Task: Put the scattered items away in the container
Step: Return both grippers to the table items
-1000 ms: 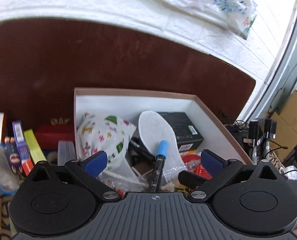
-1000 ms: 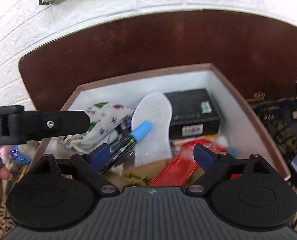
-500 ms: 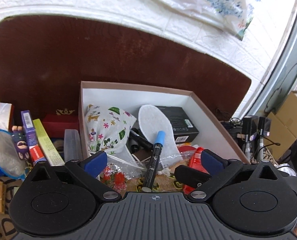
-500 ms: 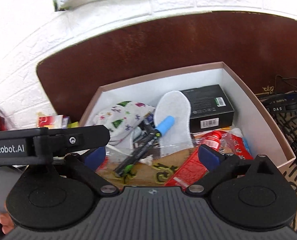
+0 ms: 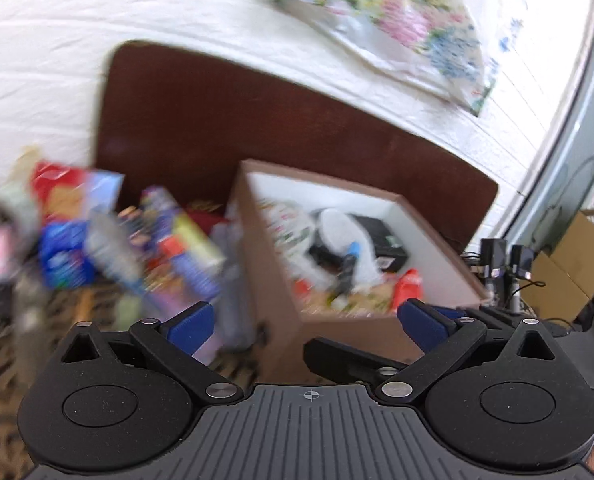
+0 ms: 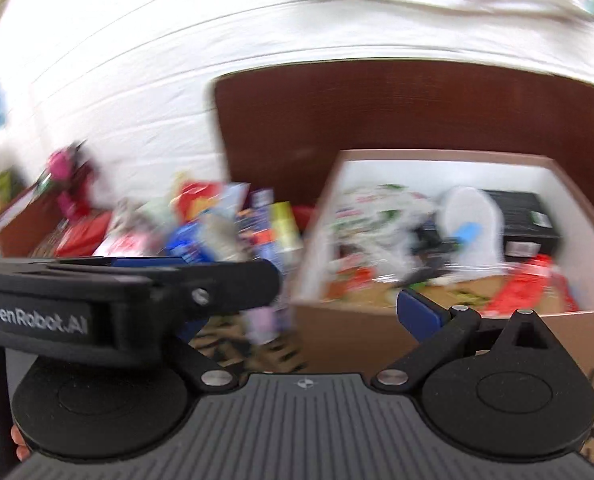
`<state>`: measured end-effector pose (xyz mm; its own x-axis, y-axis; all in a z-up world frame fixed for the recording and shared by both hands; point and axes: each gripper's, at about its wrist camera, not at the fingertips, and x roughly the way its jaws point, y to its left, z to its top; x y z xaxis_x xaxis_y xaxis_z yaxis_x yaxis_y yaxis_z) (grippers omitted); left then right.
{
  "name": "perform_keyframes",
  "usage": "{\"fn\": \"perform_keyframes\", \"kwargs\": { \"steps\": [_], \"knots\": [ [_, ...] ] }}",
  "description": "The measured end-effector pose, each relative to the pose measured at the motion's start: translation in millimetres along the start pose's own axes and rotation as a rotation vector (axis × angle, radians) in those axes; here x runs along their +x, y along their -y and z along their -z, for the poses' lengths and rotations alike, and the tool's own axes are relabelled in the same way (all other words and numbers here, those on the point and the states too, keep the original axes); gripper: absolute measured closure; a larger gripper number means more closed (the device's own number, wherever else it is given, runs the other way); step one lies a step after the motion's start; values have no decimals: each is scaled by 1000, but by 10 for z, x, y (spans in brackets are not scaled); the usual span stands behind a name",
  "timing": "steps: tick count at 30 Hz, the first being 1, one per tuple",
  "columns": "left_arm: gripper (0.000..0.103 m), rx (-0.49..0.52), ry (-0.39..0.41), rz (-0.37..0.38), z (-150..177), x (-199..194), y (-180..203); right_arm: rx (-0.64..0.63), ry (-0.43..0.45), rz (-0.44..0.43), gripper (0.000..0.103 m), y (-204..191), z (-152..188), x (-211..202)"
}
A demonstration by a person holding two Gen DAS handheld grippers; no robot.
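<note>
Both views motion-blurred: left gripper [image 5: 303, 322] and right gripper [image 6: 297, 312] have jaws wide apart, empty, near the box [image 5: 337, 336] holding items, loose pile [image 5: 137, 248] left of it on the surface; risk: mis-aimed grab knocks packets or clips the box wall.

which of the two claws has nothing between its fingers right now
Both. The left claw and the right claw are open and empty; nothing separates them there, apart from the left one crossing the right wrist view.
</note>
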<state>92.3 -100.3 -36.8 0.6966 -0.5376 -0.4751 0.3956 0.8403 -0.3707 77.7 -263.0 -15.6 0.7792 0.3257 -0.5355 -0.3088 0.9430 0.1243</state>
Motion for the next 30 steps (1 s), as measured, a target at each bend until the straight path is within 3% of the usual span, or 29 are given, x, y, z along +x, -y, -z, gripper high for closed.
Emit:
{"fn": "perform_keyframes", "kwargs": {
  "steps": [7, 12, 15, 20, 27, 30],
  "knots": [
    [0, -139, -23, -161, 493, -431, -818, -56, -65, -171, 1, -685, 350, 363],
    [0, -186, -33, -246, 698, -540, -1246, -6, -140, -200, 1, -885, 580, 660],
    [1, -193, -33, -261, 724, -523, -1387, -37, -139, -166, 1, -956, 666, 739],
    [10, -220, -27, -251, 675, -342, -1511, -71, -105, -41, 2, -959, 653, 849],
    [29, -199, -55, -271, 519, -8, -1571, -43, -141, -13, 31, -855, 630, 1160],
    [38, -195, -63, -273, 453, 84, -1606, -53, -137, -7, 34, -869, 600, 1280]
  ]
}}
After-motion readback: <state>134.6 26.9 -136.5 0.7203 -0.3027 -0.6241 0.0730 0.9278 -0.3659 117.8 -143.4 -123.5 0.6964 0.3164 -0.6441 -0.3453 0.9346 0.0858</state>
